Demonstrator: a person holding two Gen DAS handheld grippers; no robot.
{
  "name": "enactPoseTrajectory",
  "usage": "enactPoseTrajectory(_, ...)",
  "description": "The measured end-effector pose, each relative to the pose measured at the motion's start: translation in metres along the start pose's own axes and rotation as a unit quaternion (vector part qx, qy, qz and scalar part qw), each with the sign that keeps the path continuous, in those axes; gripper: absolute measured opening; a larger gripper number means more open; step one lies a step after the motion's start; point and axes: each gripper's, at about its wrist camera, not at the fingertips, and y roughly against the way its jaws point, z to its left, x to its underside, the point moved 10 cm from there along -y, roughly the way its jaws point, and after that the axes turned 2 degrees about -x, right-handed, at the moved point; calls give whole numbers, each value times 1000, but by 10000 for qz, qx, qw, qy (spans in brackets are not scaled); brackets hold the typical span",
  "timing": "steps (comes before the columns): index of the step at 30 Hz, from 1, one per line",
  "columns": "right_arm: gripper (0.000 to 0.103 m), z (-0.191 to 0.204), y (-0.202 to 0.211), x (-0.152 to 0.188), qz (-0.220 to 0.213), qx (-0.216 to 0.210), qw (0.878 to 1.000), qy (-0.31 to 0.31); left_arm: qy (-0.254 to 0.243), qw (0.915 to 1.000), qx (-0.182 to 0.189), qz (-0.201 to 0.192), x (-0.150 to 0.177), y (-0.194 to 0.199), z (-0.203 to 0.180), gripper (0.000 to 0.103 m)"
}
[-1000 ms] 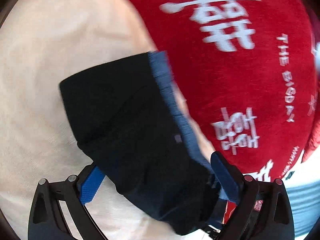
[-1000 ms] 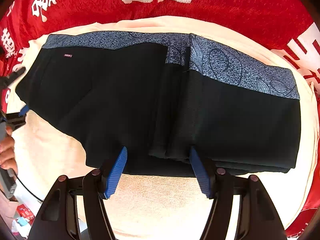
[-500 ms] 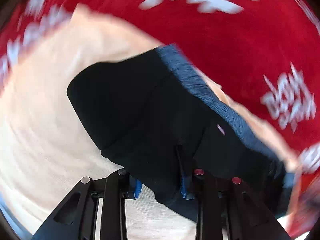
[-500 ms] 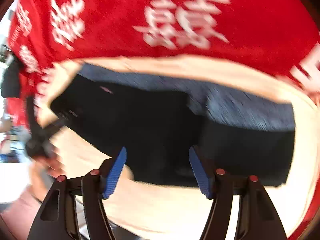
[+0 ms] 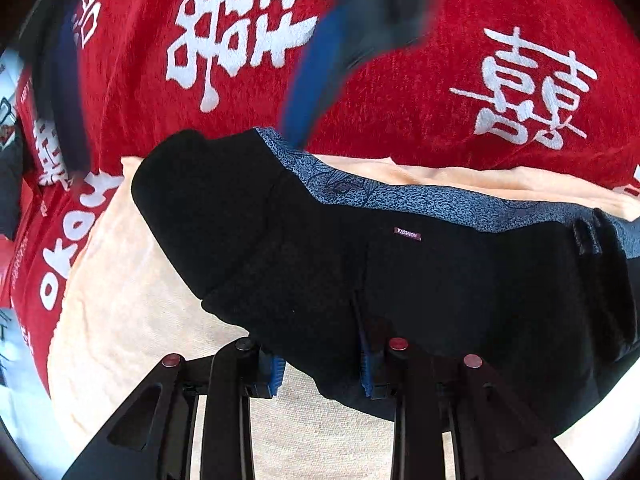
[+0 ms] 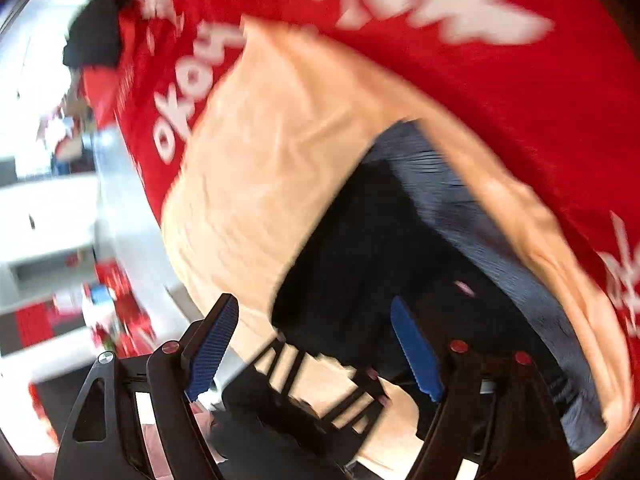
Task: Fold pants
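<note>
The black pants (image 5: 360, 264) with a blue patterned waistband (image 5: 420, 200) lie folded on a cream towel (image 5: 132, 320). My left gripper (image 5: 322, 364) is shut on the near edge of the pants; black fabric fills the gap between its blue pads. My right gripper (image 6: 316, 344) is open and empty, hovering above the left end of the pants (image 6: 380, 248). It also shows blurred at the top of the left wrist view (image 5: 320, 60). The left gripper's black frame (image 6: 320, 392) shows below it in the right wrist view.
A red cloth with white characters (image 5: 440, 92) covers the surface under the cream towel (image 6: 280, 152). Beyond the table's left edge lie a white floor and red clutter (image 6: 60, 240).
My left gripper has closed on the pants' near edge and swung to face the waistband. My right gripper has moved left, over the left end of the pants and above the left gripper.
</note>
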Motion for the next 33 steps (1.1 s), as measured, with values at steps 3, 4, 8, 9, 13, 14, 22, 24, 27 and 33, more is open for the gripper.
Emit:
enactPoseTrajectory(3,82,1,-32,-2,463,442,9978,200,-76,9999,-55,-108,-3,6,-4,30)
enactPoseTrajectory(4,71,-3,-38,-4,533,572,9967,233,-80,9999,-59,-111,-4,8,-5,30)
enactPoseTrajectory(8,20,-21,-29,2,228,745,9968,198,6,10000,29,-86,-7,18,-9,30)
enactPoseTrajectory(9,20,-24,-18,6,17,607,9980,163,-95,9997,67,-202,-12,28,-16,30)
enactPoseTrajectory(13,20,-41,36,39,-795,-234,9965,-141,-418,9976,181,-527,-29,65,-45,30)
enactPoseTrajectory(14,20,-46,51,51,-998,-421,9939,-229,-478,9967,255,-605,-34,77,-56,30)
enactPoseTrajectory(22,20,-121,162,169,-2641,-1543,9481,-873,-1322,9816,895,-1048,-52,156,-172,30)
enactPoseTrajectory(24,20,-142,175,203,-2948,-1681,9347,-1055,-1551,9767,1058,-1038,-52,164,-205,30)
enactPoseTrajectory(27,20,-181,188,254,-3339,-1880,9137,-1357,-1956,9675,1221,-1040,-40,175,-257,30)
enactPoseTrajectory(33,21,-272,166,324,-3679,-2291,8740,-2196,-2783,9482,1298,-808,0,154,-349,30)
